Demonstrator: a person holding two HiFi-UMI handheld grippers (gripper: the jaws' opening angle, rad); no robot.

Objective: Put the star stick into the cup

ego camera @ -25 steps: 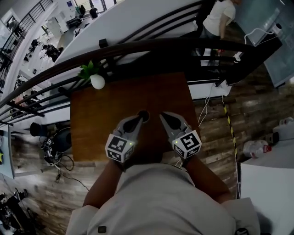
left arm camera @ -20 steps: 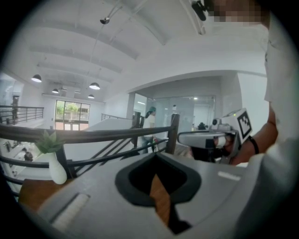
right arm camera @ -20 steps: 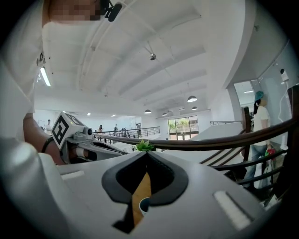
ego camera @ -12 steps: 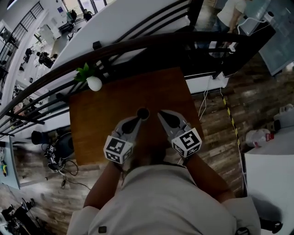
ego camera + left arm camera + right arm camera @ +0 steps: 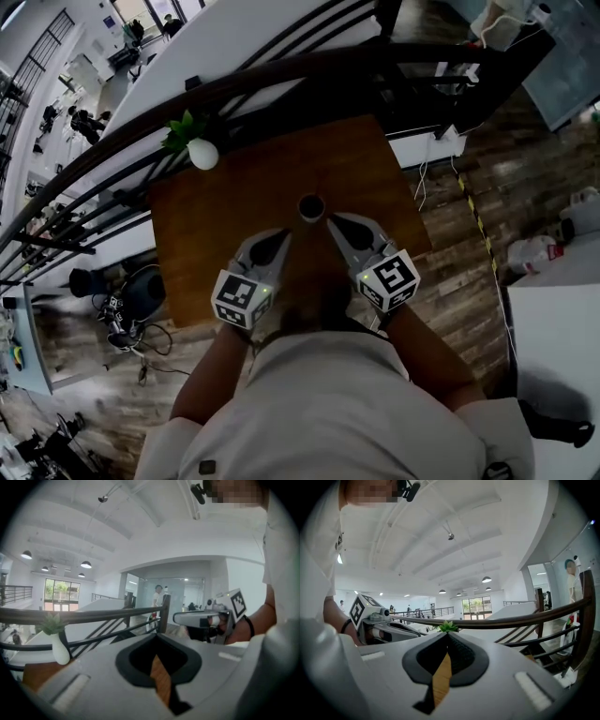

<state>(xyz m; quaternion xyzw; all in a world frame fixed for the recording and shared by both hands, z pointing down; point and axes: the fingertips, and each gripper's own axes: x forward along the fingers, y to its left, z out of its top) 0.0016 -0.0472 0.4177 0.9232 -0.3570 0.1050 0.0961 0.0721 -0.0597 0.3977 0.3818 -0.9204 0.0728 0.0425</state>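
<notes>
A small dark cup (image 5: 311, 207) stands upright near the middle of the brown wooden table (image 5: 234, 202). No star stick shows in any view. My left gripper (image 5: 280, 238) is just short of the cup and to its left, jaws together with nothing between them (image 5: 158, 637). My right gripper (image 5: 335, 222) is close to the cup's right side, also shut and empty (image 5: 446, 634). Each gripper view shows the other gripper alongside: the right gripper (image 5: 206, 619) and the left gripper (image 5: 389, 627). Both gripper views hide the cup behind the jaws.
A white vase with a green plant (image 5: 200, 150) stands at the table's far left corner, also seen as the vase (image 5: 60, 648). A dark railing (image 5: 281, 80) runs behind the table. Cables and clutter lie on the wood floor (image 5: 450, 178) to both sides.
Both grippers have shifted back and left of the cup: it was at the left gripper's tip, now it stands ahead between the two tips. Both stay shut.
</notes>
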